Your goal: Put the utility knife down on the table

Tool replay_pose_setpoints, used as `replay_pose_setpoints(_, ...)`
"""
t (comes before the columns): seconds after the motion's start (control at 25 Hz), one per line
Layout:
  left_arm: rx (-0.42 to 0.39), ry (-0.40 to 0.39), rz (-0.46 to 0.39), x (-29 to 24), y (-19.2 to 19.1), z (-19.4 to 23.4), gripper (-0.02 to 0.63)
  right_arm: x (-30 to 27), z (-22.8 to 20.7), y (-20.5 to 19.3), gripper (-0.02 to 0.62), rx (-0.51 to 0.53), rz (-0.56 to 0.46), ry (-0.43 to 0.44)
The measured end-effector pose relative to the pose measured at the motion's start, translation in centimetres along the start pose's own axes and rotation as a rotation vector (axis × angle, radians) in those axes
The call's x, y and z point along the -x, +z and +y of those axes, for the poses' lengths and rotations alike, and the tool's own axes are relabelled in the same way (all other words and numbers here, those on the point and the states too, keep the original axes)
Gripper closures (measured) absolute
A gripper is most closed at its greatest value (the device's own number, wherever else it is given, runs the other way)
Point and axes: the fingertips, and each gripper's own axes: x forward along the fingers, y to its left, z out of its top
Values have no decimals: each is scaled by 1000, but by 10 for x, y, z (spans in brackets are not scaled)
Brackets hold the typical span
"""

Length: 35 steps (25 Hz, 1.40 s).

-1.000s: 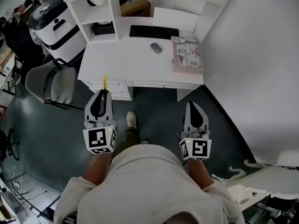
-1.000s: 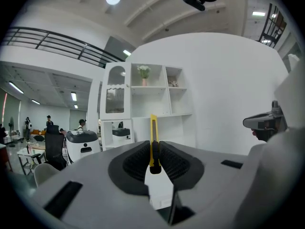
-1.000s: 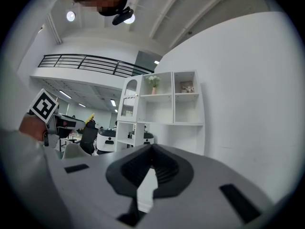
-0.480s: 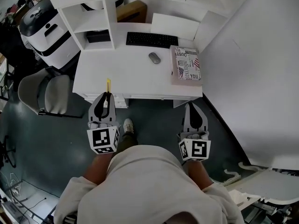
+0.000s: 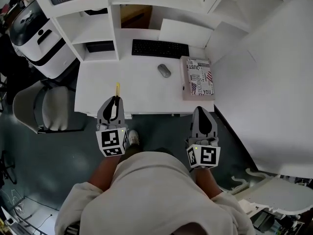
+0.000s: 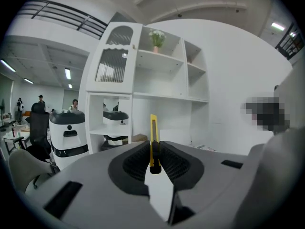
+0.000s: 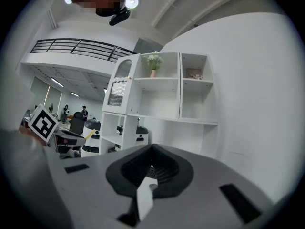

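The left claw (image 5: 115, 101) is clamped on the thin yellow utility knife (image 5: 117, 88). The knife points straight ahead over the flat white surface (image 5: 146, 89). The right claw (image 5: 202, 112) is together, empty.

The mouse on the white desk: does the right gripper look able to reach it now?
Probably yes. The right gripper is empty, jaws together, near the front edge of the desk; only bare top lies between it and the mouse. The book lies off to the side.
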Motion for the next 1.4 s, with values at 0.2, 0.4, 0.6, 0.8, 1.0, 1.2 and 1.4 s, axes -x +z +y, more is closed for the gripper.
replay_pose_setpoints(0.2, 18, -20, 43, -47, -13, 9, 545, -31, 1, -5, 592, -1, 10, -10)
replay_pose_setpoints(0.4, 30, -19, 106, -92, -28, 4, 545, -58, -23, -11, 592, -10, 31, -22)
replay_pose_setpoints(0.6, 40, 19, 188, -146, -55, -5, 545, -91, -54, -30, 592, -25, 55, 13)
replay_pose_setpoints(0.8, 43, 67, 284, -196, -88, -18, 545, -124, -92, -39, 592, -32, 75, 43)
replay_pose_setpoints(1.0, 47, 94, 400, -246, -134, -27, 545, -145, -130, -56, 592, -43, 104, 34)
replay_pose_setpoints(1.2, 56, 114, 488, -283, -170, -32, 545, -158, -164, -75, 592, -47, 152, 4)
replay_pose_setpoints(1.4, 47, 129, 547, -315, -200, -35, 545, -165, -185, -91, 592, -49, 193, -16)
